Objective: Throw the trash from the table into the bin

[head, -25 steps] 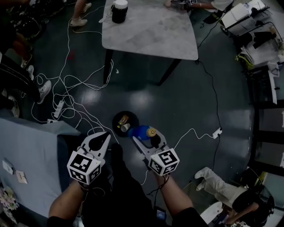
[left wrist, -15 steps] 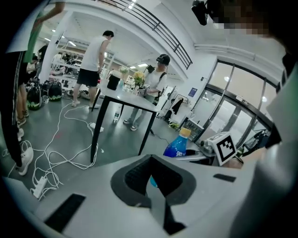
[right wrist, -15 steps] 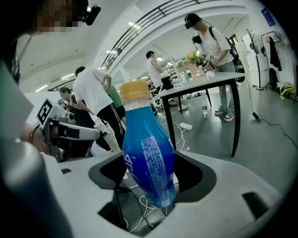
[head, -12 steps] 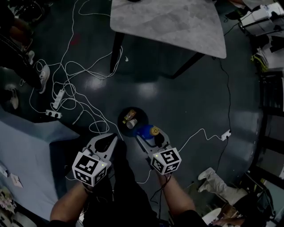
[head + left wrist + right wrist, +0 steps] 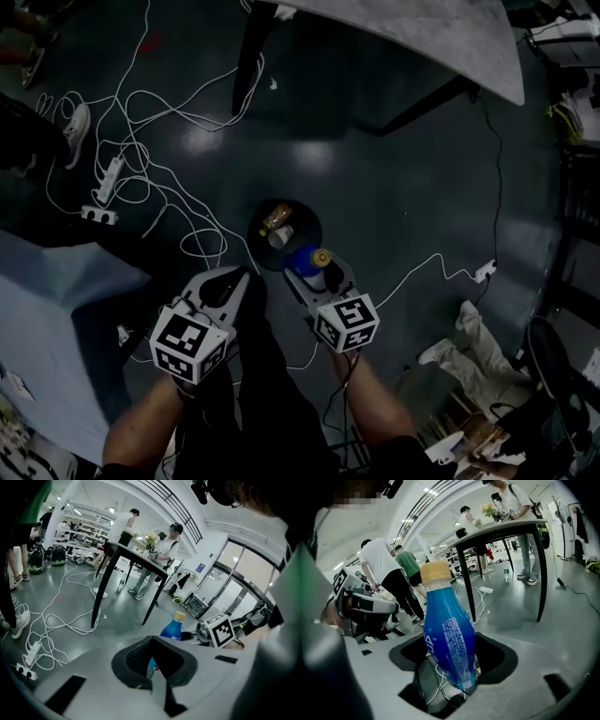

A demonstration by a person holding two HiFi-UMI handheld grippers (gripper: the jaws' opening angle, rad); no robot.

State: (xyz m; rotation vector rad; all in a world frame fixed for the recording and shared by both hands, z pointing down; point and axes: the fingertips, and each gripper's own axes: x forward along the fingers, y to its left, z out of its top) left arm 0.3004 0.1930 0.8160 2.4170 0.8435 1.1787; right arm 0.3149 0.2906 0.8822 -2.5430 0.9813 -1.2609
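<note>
— Left gripper (image 5: 236, 277), lower left?
— Clenched on nothing.
— And the right gripper (image 5: 315, 273)?
— Grasping the bottle (image 5: 304, 260) mid-frame, beside the bin (image 5: 254, 231). Next, I'd judge: shift it over the opening, then release.

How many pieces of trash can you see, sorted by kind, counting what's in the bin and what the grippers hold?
Bottle: 1, blue, held in the right gripper
Cup: 1, white, in the bin
Tan piece, kind unclear: 1, in the bin
Total: 3
</note>
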